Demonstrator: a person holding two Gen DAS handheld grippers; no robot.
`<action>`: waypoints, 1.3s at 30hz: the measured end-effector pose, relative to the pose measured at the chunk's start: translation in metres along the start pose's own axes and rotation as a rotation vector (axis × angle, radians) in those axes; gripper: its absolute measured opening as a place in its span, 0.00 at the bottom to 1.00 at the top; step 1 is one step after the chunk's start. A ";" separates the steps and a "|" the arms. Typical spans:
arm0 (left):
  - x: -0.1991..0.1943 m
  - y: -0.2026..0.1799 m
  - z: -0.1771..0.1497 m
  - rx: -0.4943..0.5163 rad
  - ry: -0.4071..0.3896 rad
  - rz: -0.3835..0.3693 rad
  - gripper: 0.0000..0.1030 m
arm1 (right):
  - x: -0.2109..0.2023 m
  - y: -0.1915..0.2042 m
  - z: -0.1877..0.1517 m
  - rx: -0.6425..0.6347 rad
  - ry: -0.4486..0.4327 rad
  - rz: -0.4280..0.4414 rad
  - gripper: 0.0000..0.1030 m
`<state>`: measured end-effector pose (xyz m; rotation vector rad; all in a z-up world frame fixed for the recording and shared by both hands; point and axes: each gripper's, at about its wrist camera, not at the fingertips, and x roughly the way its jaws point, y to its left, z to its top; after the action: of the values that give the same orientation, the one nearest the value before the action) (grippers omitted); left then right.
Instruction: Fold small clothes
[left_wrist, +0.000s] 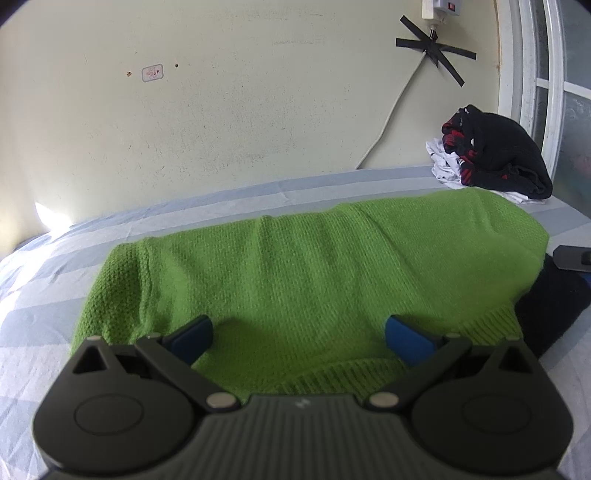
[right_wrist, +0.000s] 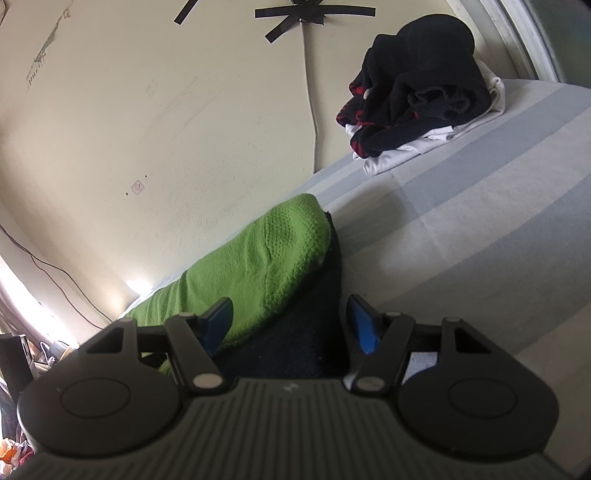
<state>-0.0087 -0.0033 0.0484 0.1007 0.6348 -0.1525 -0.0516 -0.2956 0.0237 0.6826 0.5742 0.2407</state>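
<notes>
A green knitted sweater (left_wrist: 295, 266) lies spread on the striped bed, its ribbed hem nearest me. My left gripper (left_wrist: 298, 338) is open just above the hem, blue pads wide apart, holding nothing. In the right wrist view the same green sweater (right_wrist: 266, 258) lies folded over a dark navy garment (right_wrist: 295, 339). My right gripper (right_wrist: 290, 321) is open over the navy garment beside the sweater's edge, holding nothing. The navy garment (left_wrist: 546, 306) also shows at the sweater's right side in the left wrist view.
A pile of black, red and white clothes (left_wrist: 495, 155) sits at the far right corner of the bed by the wall and window frame; it also shows in the right wrist view (right_wrist: 417, 85). A cable (left_wrist: 388, 118) runs down the wall. The striped sheet (right_wrist: 480, 221) stretches right.
</notes>
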 end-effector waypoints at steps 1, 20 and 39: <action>-0.003 0.003 0.000 -0.014 -0.014 -0.010 1.00 | 0.000 0.001 0.000 -0.003 0.001 -0.003 0.68; -0.002 0.030 0.003 -0.154 0.002 -0.029 0.99 | 0.014 -0.010 0.016 0.109 0.063 -0.015 0.53; -0.061 0.129 -0.008 -0.487 -0.177 -0.102 0.99 | 0.040 0.183 0.042 -0.259 0.146 0.275 0.18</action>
<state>-0.0394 0.1320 0.0839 -0.4113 0.4852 -0.1002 0.0000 -0.1638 0.1527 0.4931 0.5750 0.6155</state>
